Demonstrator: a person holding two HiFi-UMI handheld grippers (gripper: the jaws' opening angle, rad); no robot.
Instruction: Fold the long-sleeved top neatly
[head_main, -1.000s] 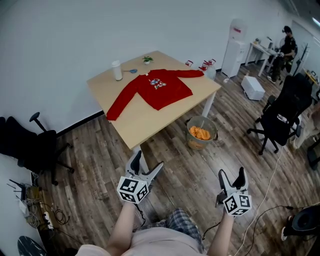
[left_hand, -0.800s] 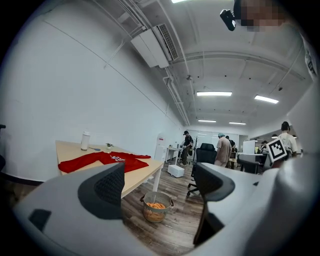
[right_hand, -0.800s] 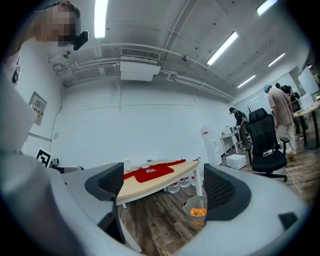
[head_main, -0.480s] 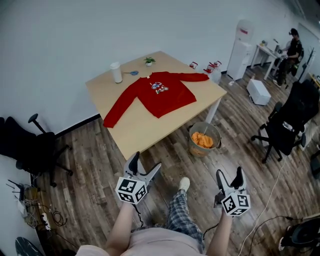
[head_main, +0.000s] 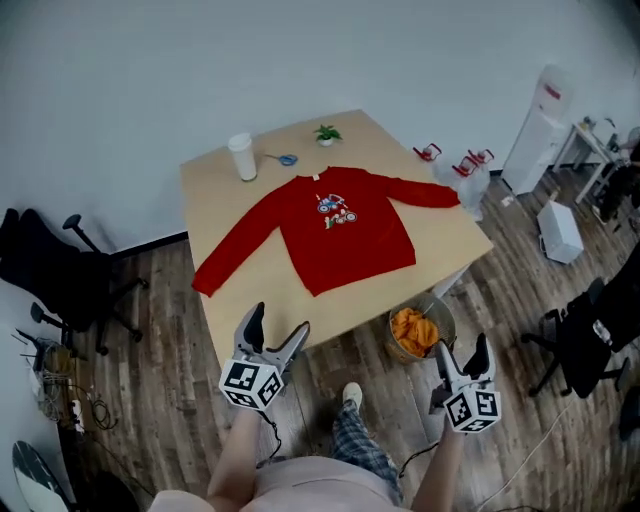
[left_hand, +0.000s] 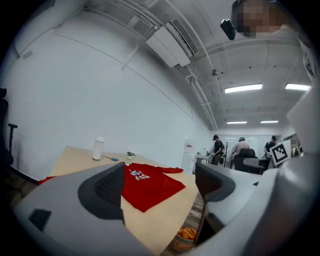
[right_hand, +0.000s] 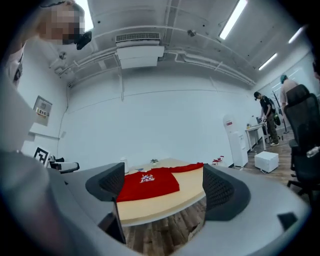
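A red long-sleeved top (head_main: 330, 228) with a small print on the chest lies flat and spread out on the light wooden table (head_main: 250, 285), both sleeves stretched sideways. It also shows between the jaws as a red top (left_hand: 150, 184) in the left gripper view and as a red top (right_hand: 150, 183) in the right gripper view. My left gripper (head_main: 276, 331) hangs open just short of the table's near edge, holding nothing. My right gripper (head_main: 464, 353) is open and empty, over the floor off the table's near right corner.
On the table's far side stand a white cup (head_main: 242, 157), a small potted plant (head_main: 326, 133) and a blue item (head_main: 286, 159). A bin with orange contents (head_main: 417, 331) sits on the floor by the table. Black office chairs (head_main: 60, 280) stand left and right. People stand far off (left_hand: 218, 150).
The view has closed in on the table: the table and top now look larger and nearer. Both grippers stay open and empty, now near the table's front edge.
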